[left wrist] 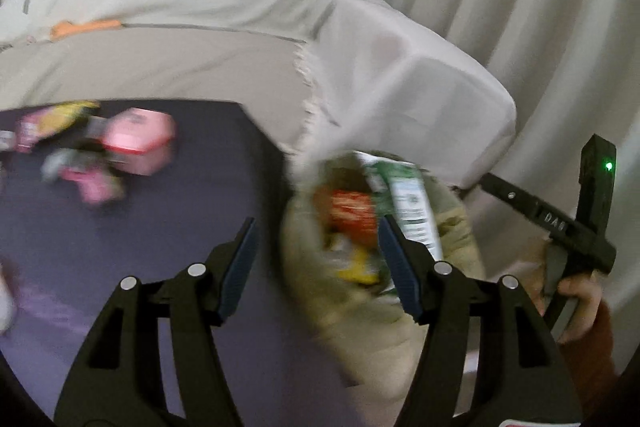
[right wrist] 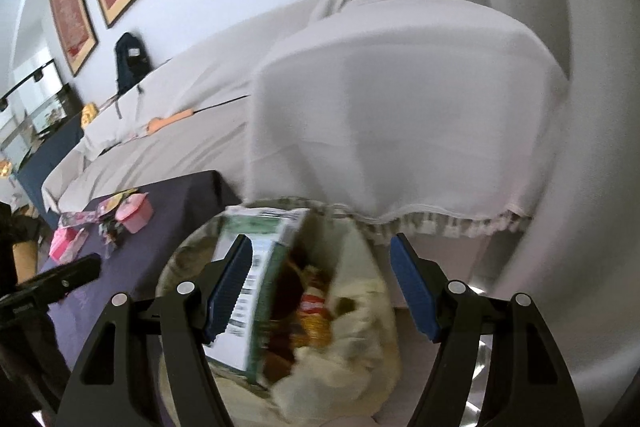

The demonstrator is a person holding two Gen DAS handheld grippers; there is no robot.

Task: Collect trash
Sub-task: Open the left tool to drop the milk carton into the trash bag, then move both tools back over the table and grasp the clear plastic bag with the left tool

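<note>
The left gripper (left wrist: 320, 259) is hanging with jaws apart and empty over the dark table's (left wrist: 140, 227) edge, the beige trash bag (left wrist: 400, 307) just beside its right finger. The right gripper (right wrist: 322, 283) is gaping wide above the bag's mouth, a green-and-white carton (right wrist: 256, 267) seemingly behind its left pad.

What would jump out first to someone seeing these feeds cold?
The bulging trash bag beside the table, its mouth stuffed with a green-and-white carton and red wrappers, right under the open right tongs. Next, the pink boxes and wrappers left on the dark purple table, ahead of the empty left tongs.
</note>
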